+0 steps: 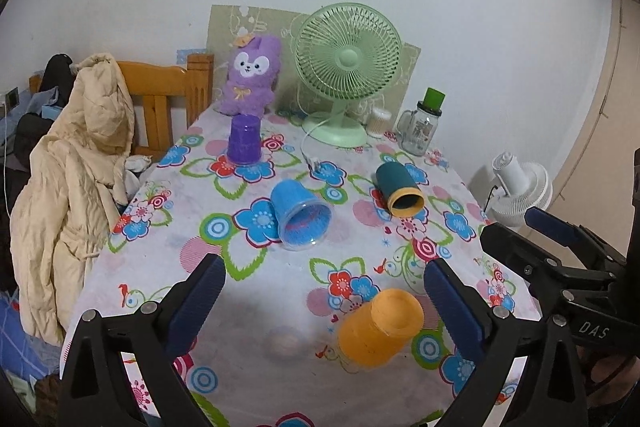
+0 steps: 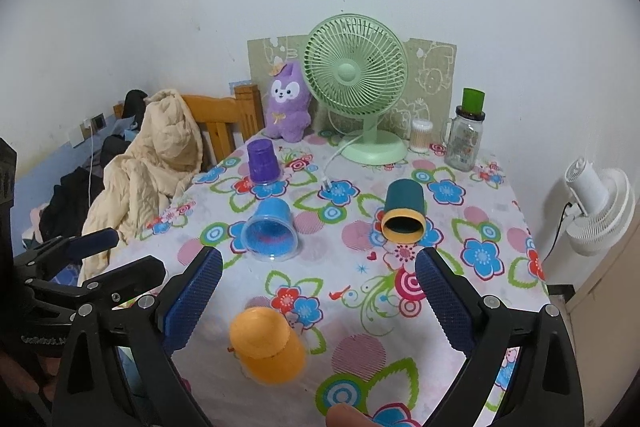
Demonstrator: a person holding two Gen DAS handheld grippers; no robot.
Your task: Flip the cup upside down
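Both claws hang wide open over the flowered surface (image 1: 280,291) with nothing between their blue pads: the left claw (image 1: 324,291) fills the bottom of its frame, and the right claw (image 2: 318,287) the bottom of its own. The orange cup (image 1: 378,327) sits low and right of centre in the left view, tilted and blurred, base toward the camera, touched by neither claw. Mid-frame, the blue cup (image 1: 300,215) and teal cup (image 1: 400,191) lie on their sides, while the purple cup (image 1: 244,139) stands inverted before the plush toy (image 1: 250,75).
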